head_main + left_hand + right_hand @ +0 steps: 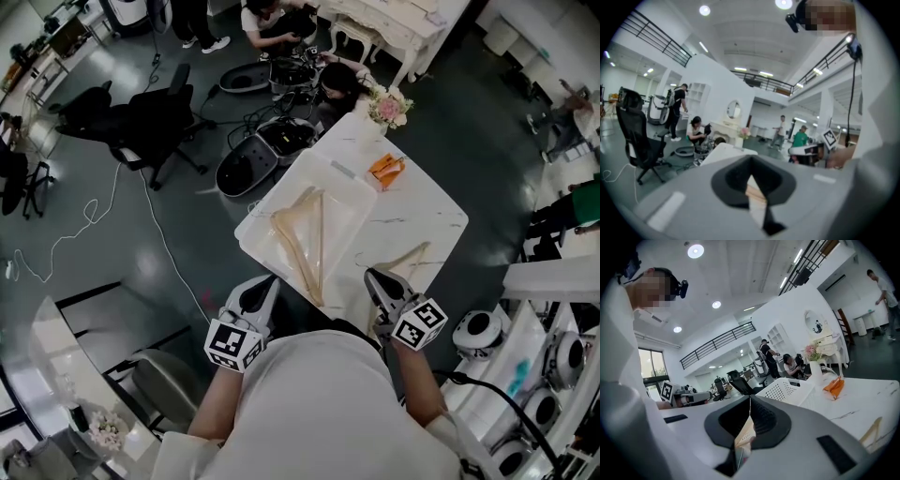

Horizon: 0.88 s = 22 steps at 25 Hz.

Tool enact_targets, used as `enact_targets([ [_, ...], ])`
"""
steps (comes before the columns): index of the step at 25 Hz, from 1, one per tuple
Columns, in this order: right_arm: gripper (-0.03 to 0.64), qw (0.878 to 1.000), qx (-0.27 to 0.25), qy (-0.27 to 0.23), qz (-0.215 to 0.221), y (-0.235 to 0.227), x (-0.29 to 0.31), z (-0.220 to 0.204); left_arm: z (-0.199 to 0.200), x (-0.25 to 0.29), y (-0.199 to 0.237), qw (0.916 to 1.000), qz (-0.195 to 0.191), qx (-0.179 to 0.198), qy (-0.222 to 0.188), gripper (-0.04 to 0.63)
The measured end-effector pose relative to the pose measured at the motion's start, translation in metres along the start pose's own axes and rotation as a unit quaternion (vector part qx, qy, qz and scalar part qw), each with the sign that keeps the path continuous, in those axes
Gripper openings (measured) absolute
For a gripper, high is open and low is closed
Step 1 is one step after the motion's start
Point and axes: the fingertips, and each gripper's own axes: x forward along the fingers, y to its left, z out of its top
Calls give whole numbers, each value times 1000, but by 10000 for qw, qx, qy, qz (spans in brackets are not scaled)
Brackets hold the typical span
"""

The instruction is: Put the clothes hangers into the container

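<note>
Close in, left gripper (269,284) has jaws together, empty; right gripper (371,276) likewise pinched shut on nothing. One loose hanger (405,257) lies on the table (427,211) just beyond the right tips, slanting away rightward, so the right hand's nearer. Container (349,208), further left, already holds hangers (305,239).

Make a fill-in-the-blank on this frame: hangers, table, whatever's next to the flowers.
1. The wooden hangers lie inside the white ___.
2. One more hanger lies on the table, on the person's ___ side.
3. The item beside the flowers is ___ in colour.

Missing words: container; right; orange.
</note>
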Motion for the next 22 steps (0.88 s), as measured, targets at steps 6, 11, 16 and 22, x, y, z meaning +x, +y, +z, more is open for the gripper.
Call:
enact_targets([
  [6, 5, 9999, 106, -54, -31, -4, -7, 1, 5, 2, -4, 9999, -99, -34, -98, 0],
  [11, 5, 9993, 281, -172, -176, -13, -20, 2, 3, 6, -6, 9997, -165, -121, -148, 2],
  [16, 6, 9978, 270, -178, -574, -30, -34, -6, -4, 7, -10, 9997, -219, -120, -38, 2],
  [22, 21, 9874, 699, 157, -1410, -89, -59, -46, -11, 9, -13, 9997, -177, -105, 97, 2],
])
